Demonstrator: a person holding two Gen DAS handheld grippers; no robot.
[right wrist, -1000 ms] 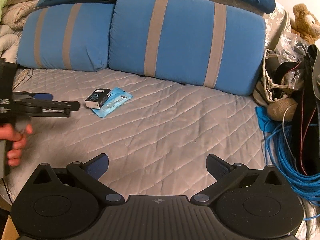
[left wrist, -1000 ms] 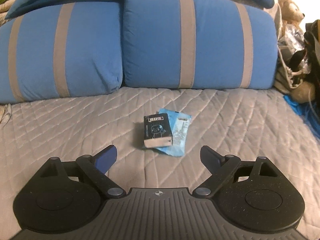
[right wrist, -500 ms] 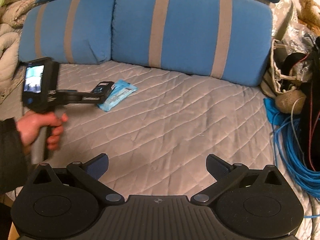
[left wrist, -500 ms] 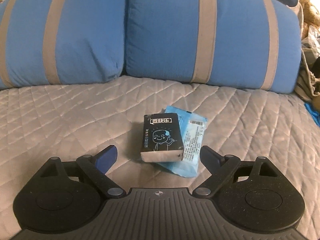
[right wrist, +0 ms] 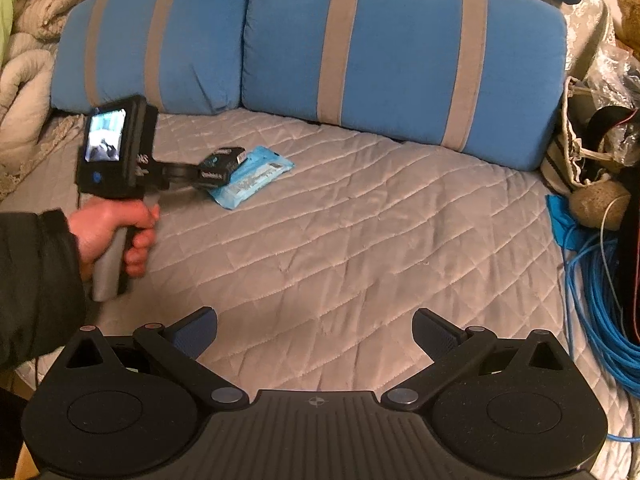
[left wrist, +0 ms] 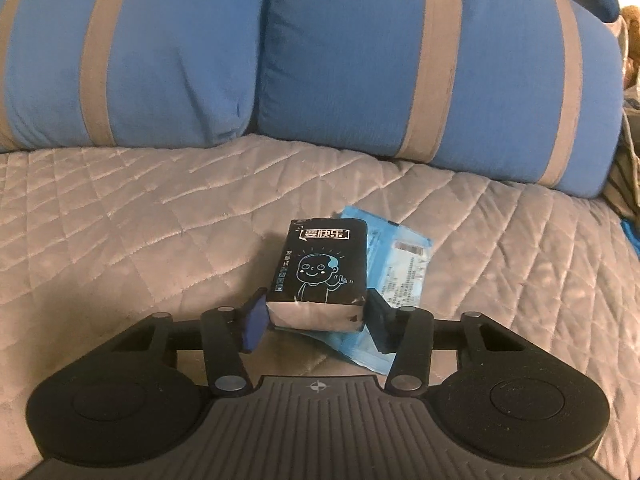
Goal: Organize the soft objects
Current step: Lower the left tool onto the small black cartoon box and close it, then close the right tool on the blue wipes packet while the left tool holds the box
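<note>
A black tissue pack [left wrist: 320, 264] with a cartoon figure lies on the grey quilted bed cover [left wrist: 120, 240], partly on top of a light blue wipes packet [left wrist: 400, 264]. My left gripper [left wrist: 316, 320] straddles the pack's near end; its jaws are closing and both pads touch the pack's sides. The right wrist view shows the same from the side: a hand [right wrist: 116, 228] holds the left gripper [right wrist: 218, 170] at the black tissue pack [right wrist: 230, 156], above the blue packet [right wrist: 260, 180]. My right gripper [right wrist: 314, 336] hangs open over bare cover, holding nothing.
Two blue pillows with grey stripes [right wrist: 400, 52] lean along the back of the bed. Cream and green blankets [right wrist: 20, 64] pile up at the left. On the right are a coil of blue cable [right wrist: 592, 304], a bag [right wrist: 580, 156] and a teddy bear [right wrist: 630, 16].
The left gripper came forward and down onto the black tissue pack, and its jaws closed in from wide apart to the pack's sides. The right gripper kept its place, still open.
</note>
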